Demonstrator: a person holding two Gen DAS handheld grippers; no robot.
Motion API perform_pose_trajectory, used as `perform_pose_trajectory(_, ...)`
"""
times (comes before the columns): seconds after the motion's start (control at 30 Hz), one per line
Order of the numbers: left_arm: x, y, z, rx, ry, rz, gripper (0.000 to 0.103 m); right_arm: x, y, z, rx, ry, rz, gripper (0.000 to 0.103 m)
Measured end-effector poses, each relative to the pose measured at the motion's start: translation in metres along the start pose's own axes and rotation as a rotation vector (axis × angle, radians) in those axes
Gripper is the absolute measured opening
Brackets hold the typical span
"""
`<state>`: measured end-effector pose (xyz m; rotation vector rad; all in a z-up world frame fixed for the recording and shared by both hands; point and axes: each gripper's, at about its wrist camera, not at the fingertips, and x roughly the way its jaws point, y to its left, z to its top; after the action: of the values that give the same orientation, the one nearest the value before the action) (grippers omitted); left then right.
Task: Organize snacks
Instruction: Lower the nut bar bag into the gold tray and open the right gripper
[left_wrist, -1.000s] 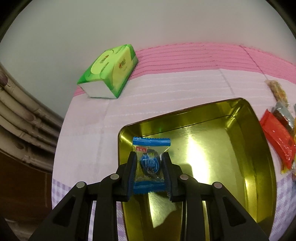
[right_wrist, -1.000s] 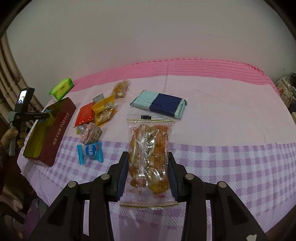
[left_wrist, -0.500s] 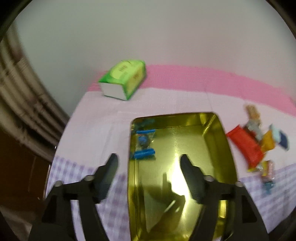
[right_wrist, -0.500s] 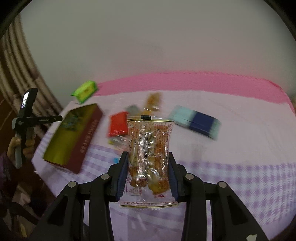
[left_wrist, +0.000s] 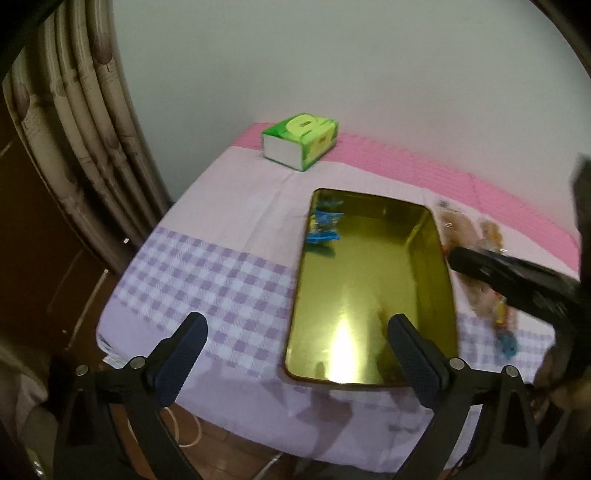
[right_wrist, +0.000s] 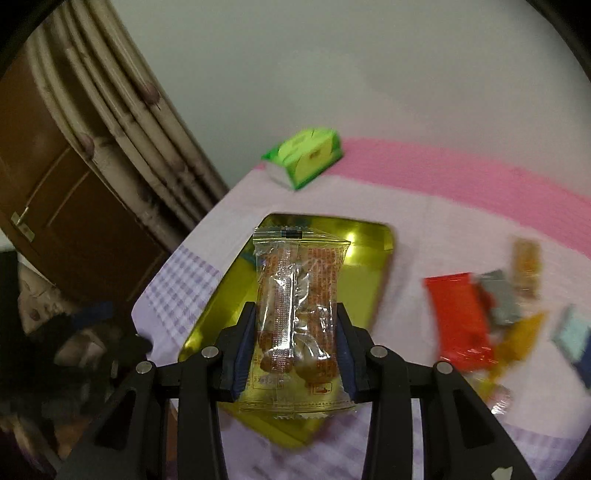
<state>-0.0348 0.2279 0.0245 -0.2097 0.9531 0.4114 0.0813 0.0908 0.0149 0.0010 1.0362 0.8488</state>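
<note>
A gold tin tray (left_wrist: 373, 295) lies on the table; a blue-wrapped candy (left_wrist: 324, 229) lies in its far left corner. My left gripper (left_wrist: 295, 360) is open and empty, held back above the tray's near end. My right gripper (right_wrist: 295, 347) is shut on a clear packet of nut snacks (right_wrist: 297, 314), held upright over the tray (right_wrist: 373, 258). The right gripper's body also shows in the left wrist view (left_wrist: 517, 280) at the tray's right side.
A green tissue pack (left_wrist: 300, 141) sits at the far table edge. Loose snacks lie right of the tray: a red packet (right_wrist: 458, 317), a grey one (right_wrist: 498, 299), orange ones, a blue candy (left_wrist: 508, 343). A curtain (left_wrist: 85, 122) hangs at left.
My left gripper let the blue candy go into the tray, opened and drew back and up. My right gripper carried the nut packet left until it stands over the tray.
</note>
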Motion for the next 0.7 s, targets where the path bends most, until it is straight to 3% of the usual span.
perform_pose_trajectory(0.1,0.007,0.002,0.001,0.009,0.001,0.049,0.098,0.040,0.005,0.011,0.002,0.063,-0.032,0.036)
perform_pose_trajectory(0.37,0.018,0.008,0.000,0.033,-0.020,0.062,0.098,0.103,0.002,0.033,0.036,0.152,-0.116,0.036)
perform_pose_trajectory(0.7,0.025,0.008,0.001,0.043,-0.002,0.078,0.098,0.124,-0.002,0.045,0.069,0.191,-0.155,0.037)
